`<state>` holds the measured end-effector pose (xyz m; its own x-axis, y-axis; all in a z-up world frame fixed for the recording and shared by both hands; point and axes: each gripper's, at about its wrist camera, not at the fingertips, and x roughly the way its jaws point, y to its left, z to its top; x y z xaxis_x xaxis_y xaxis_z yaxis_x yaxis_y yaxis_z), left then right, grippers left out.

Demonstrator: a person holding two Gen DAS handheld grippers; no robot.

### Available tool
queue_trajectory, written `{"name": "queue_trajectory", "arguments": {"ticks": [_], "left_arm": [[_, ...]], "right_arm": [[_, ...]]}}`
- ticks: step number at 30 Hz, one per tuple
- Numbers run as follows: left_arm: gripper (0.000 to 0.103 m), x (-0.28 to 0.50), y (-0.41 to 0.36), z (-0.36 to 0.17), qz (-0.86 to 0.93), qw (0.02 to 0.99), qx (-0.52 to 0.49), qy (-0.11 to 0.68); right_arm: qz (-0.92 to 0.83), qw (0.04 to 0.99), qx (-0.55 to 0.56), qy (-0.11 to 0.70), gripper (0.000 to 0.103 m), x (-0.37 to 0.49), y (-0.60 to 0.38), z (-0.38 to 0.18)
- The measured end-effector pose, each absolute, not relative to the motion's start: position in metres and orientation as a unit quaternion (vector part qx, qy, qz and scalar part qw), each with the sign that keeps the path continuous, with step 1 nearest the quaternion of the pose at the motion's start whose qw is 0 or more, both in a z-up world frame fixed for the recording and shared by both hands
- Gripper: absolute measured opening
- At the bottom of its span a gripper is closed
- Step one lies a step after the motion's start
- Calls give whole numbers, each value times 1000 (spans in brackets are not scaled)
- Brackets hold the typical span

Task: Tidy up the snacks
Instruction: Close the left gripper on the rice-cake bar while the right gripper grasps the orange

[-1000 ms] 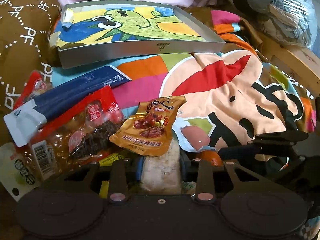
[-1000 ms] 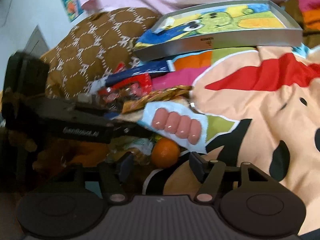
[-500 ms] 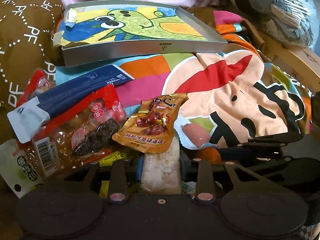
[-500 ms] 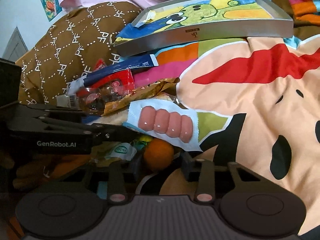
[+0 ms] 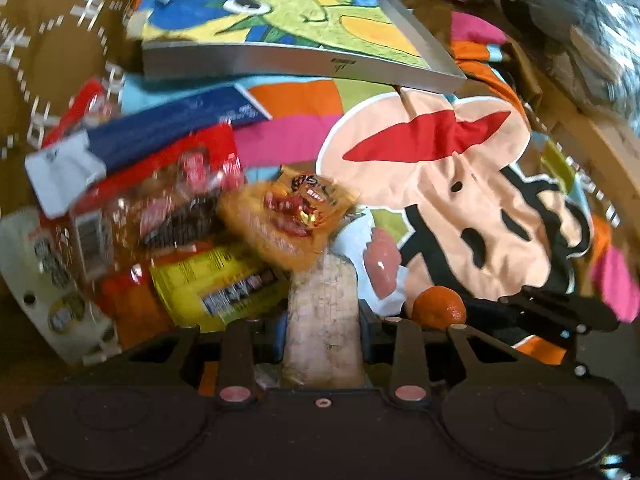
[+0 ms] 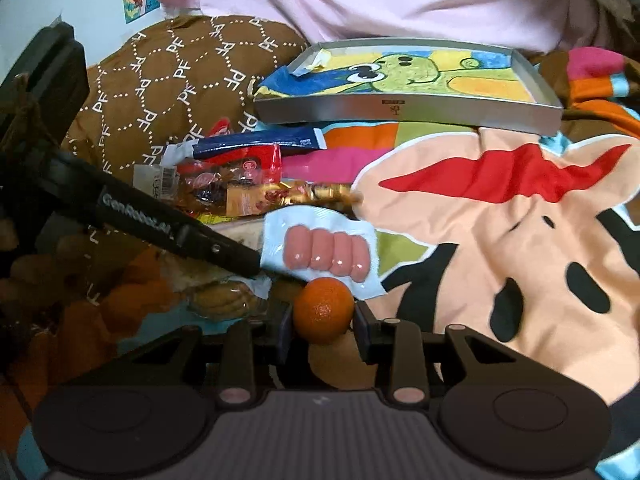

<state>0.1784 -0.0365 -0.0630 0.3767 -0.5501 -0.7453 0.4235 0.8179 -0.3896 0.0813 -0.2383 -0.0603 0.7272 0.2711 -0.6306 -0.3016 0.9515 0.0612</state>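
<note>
Two grips: left hand-held gripper (image 5: 323,332) clamps pale packet (image 5: 323,320), right hand-held gripper (image 6: 323,326) clamps mandarin (image 6: 323,314) (sausage pack (image 6: 320,254) touching).

The left gripper (image 5: 322,326) is clamped on a pale, speckled, flat snack packet (image 5: 322,320) whose far end is tucked under an orange foil pouch (image 5: 288,220). To its left lie a yellow wrapper (image 5: 216,280), a red-edged clear bag of sweets (image 5: 160,204) and a long dark-blue packet (image 5: 160,132); all are blurred. A small round orange fruit (image 5: 439,311) sits right of the gripper on the bright cartoon-print blanket (image 5: 460,200), with a shallow grey metal tray (image 5: 304,62) beyond.
</note>
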Motion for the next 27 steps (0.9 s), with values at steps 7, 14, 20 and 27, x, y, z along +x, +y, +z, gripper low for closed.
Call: {"name": "queue_trajectory", "arguments": {"ticks": [7,14,20,27], "left_arm": [[35,169,-29,-56,-311,794,-136,504],[35,155,-21,-39,-298,804,-158,489],[35,153,-11,-18,-297,837,-157,431],[35,168,-2,-8,-250,875,-180,372]], "right_arm": [[142,939,-31,311,36,71,-243,-50],[141,947,-58,283,36,67,-236,-41],[139,951,-64,270,36,69,-235,-35],[149,952,-90,252,36,79,-230,-20]]}}
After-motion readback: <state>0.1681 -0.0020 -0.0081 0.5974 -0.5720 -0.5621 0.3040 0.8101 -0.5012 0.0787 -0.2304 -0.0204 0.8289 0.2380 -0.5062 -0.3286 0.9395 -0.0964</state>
